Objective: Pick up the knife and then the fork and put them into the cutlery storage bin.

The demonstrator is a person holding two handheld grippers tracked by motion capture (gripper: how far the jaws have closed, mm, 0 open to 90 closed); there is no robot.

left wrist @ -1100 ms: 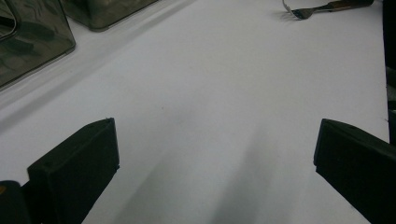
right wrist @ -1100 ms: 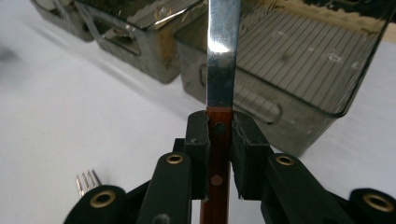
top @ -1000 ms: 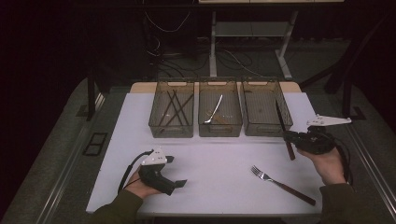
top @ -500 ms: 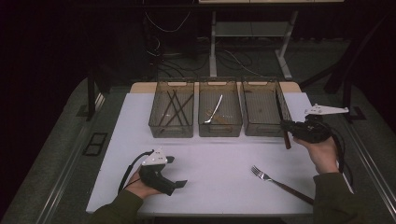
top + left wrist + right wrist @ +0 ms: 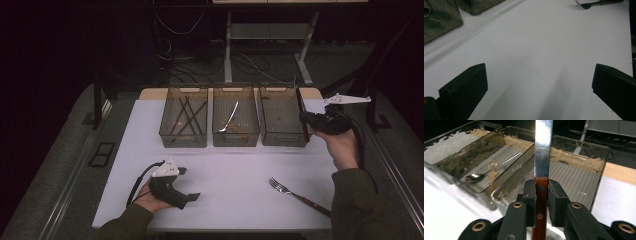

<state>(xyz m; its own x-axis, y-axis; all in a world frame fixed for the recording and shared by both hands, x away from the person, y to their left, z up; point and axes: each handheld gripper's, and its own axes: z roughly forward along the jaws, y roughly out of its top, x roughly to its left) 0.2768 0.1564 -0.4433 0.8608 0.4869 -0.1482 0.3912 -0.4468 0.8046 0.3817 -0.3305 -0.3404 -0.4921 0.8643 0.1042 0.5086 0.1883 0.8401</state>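
I am holding a knife [image 5: 543,157] clamped by its wooden handle in my right gripper [image 5: 541,192] over the empty right-hand bin [image 5: 281,117], while the fork [image 5: 298,195] is waiting on the table [image 5: 235,170] and my left gripper [image 5: 536,82] is idling wide open.

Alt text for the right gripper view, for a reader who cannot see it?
The right gripper clamps a knife by its wooden handle, blade pointing up, in front of three clear bins. The nearest bin looks empty; the middle bin holds a spoon.
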